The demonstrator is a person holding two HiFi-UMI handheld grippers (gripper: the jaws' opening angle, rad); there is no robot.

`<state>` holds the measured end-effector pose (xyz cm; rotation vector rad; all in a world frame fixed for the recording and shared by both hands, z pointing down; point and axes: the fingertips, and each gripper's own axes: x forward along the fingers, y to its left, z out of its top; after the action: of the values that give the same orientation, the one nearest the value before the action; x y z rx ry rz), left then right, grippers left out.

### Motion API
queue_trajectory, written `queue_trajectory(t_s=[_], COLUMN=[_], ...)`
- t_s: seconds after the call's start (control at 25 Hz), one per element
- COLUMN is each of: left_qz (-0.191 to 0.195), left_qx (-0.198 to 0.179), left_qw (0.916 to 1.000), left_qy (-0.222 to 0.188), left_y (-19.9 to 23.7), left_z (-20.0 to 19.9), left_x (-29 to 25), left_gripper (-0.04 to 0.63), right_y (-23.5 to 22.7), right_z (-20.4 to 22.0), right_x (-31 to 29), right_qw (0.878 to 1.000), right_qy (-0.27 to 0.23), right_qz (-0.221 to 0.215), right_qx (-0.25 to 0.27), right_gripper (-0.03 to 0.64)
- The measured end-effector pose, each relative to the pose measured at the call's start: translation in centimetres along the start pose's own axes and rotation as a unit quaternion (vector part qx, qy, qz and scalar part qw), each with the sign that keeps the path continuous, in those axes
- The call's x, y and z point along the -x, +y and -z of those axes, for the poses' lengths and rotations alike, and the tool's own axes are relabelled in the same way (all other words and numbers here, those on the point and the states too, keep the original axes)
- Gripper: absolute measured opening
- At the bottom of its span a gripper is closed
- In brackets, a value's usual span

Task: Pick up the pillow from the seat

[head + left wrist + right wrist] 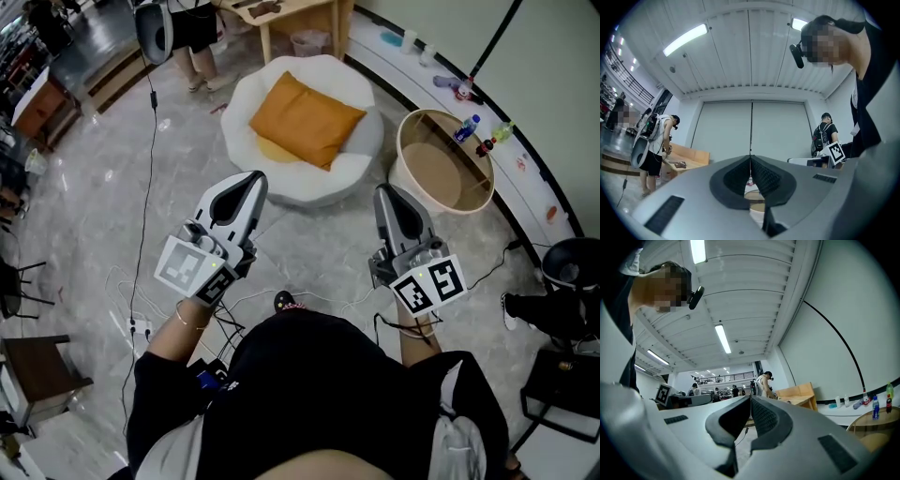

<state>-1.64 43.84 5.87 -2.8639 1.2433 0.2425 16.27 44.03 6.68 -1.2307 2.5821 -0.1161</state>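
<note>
Nothing picked yet: pillow (305,119) on seat (356,164) at twelve o'clock; my left gripper (246,192) and right gripper (389,208) pressed together, empty.

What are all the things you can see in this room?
pillow: one, orange, lying on the seat
seat: one, white, round, on the floor ahead
tub: one, tan, round, right of the seat
bottles: a few, mixed colours, along the wall ledge
table: one, light wood, behind the seat
person: one, dark clothes, standing at top left
cables: a few, black and white, on the floor at left
left tongs: one, grey, shut, empty
right tongs: one, grey, shut, empty
</note>
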Motion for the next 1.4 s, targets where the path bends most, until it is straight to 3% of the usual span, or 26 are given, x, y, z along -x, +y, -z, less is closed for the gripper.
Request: queue_trajectory(t_s=[0.72,1.4], left_qz=[0.000,-0.028], left_qx=[0.004,-0.007], left_qw=[1.0000,0.9996], left_qy=[0.002,0.007], left_y=[9.2,14.4], left_z=[-0.3,-0.1], left_x=[3.4,2.3], left_gripper=[0.011,0.011], right_y=[3.6,-0.1], right_z=[2.8,3.4], right_x=[-7.5,-11.9], right_qw=[1.000,0.999], right_qy=[0.006,0.001], right_qz=[0.022,0.033], right_qx=[0.004,0.016], right_gripper=[0.021,0.021])
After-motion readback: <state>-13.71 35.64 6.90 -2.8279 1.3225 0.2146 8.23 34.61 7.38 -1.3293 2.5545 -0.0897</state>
